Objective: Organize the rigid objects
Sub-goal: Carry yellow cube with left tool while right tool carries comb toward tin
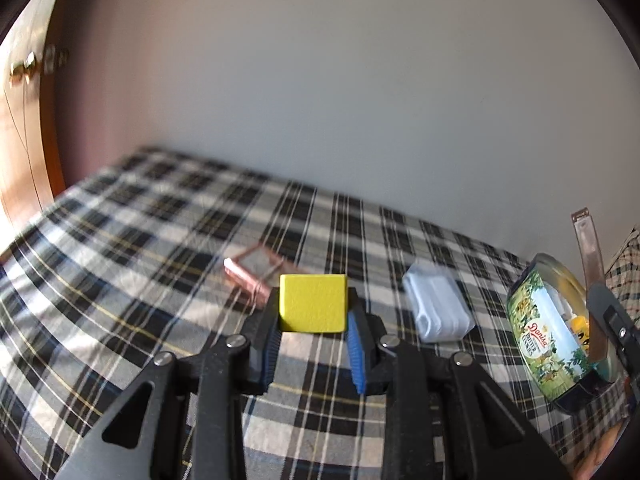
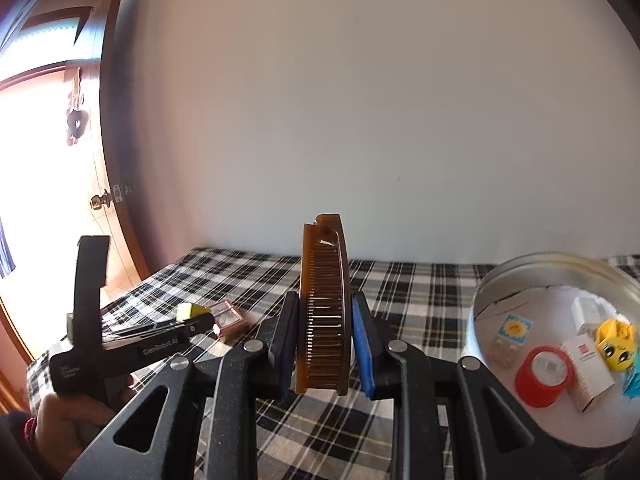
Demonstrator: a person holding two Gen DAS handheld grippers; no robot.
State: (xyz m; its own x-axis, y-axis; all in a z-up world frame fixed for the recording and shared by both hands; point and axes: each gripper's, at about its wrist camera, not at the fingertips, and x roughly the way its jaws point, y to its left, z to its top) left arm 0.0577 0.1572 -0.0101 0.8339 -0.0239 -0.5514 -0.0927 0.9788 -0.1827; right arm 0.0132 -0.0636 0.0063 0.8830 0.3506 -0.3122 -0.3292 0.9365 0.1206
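Left gripper: jaws clenched on yellow block, held above plaid bed cover. Right gripper: jaws clamped on brown comb, upright, just left of round cookie tin. Inside tin: red roll, yellow toy face, small white boxes. On cover: pink frame, pale blue case.

1 yellow block, 1 comb, 1 tin

Yellow block, amber-brown comb, black-and-white plaid cloth, red roll.
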